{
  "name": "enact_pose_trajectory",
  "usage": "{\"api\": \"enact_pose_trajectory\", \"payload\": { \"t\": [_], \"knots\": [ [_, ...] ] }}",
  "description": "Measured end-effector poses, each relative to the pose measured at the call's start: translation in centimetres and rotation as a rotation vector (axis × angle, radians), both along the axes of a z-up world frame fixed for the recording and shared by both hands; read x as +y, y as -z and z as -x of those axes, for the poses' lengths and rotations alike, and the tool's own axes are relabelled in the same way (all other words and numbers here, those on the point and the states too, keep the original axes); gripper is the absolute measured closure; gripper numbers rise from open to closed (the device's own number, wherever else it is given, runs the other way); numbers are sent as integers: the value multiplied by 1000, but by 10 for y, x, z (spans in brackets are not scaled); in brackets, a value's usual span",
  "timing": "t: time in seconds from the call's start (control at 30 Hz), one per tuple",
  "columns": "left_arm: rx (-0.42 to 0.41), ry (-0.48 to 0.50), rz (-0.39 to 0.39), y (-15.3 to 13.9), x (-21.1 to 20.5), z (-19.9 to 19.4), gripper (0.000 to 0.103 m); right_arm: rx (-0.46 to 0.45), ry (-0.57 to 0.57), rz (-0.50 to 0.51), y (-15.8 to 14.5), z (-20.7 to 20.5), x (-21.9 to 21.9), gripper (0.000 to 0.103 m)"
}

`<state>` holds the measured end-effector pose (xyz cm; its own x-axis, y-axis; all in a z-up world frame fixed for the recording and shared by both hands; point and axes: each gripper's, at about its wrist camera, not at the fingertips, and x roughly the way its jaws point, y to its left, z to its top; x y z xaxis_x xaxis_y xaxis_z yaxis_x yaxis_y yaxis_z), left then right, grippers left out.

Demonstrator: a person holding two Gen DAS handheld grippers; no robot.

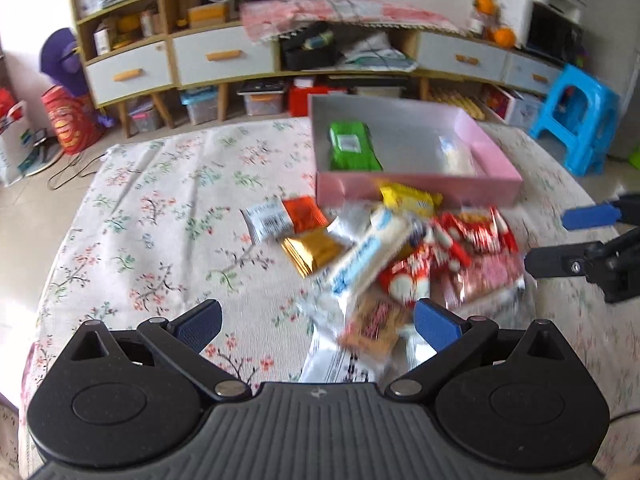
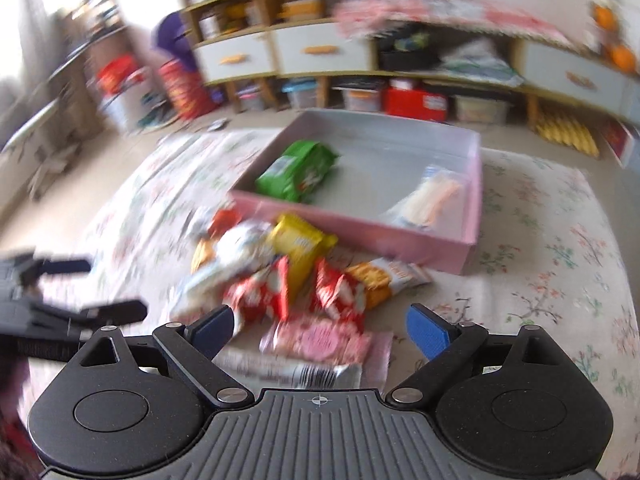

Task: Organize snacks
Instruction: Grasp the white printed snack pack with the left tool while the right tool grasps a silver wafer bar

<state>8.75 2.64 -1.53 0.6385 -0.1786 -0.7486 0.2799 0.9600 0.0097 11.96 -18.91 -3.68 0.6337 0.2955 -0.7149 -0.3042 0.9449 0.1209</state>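
Observation:
A pile of snack packets point(image 1: 384, 252) lies on the floral cloth in front of a pink box point(image 1: 416, 190). Inside the box lie a green packet point(image 1: 352, 146) and a clear bag of white sweets point(image 1: 456, 154). My left gripper point(image 1: 318, 326) hangs open over the near edge of the pile, nothing pressed between its blue pads. My right gripper point(image 2: 320, 334) is open too, above a pink packet point(image 2: 320, 338) and red packets point(image 2: 260, 296). The same pink box point(image 2: 400, 242) and a yellow packet point(image 2: 298, 242) lie beyond. Each gripper shows at the edge of the other's view.
The table wears a floral cloth point(image 1: 160, 220). Behind it stands a long low cabinet point(image 1: 224, 60) with drawers and bins underneath. A blue plastic stool point(image 1: 576, 116) stands at the right. Bags and a red lantern point(image 1: 70, 120) sit on the floor at the left.

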Motion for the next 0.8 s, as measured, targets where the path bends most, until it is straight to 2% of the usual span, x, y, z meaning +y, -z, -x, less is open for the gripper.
{"api": "enact_pose_trajectory", "payload": {
  "t": [0.1, 0.27, 0.37, 0.47, 0.6, 0.7, 0.77, 0.8],
  "knots": [
    [-6, 44, -10, 10, 3, 6, 1, -42, -123, 30, 9, 14, 6, 8],
    [8, 125, -24, 29, 1, 19, 2, -107, -294, 151, 26, 31, 22, 8],
    [13, 172, -48, 38, -2, 22, 8, -120, -375, 191, 35, 38, 30, 8],
    [32, 193, -54, 44, -3, 21, 15, -146, -402, 220, 39, 41, 39, 8],
    [59, 202, -69, 49, -2, 21, 30, -164, -412, 259, 45, 40, 46, 8],
    [70, 210, -63, 50, 1, 23, 33, -154, -423, 289, 51, 38, 51, 11],
    [79, 218, -57, 49, 3, 25, 41, -151, -436, 310, 55, 37, 52, 11],
    [83, 222, -52, 47, 4, 26, 51, -150, -445, 323, 57, 38, 54, 13]
  ]
}}
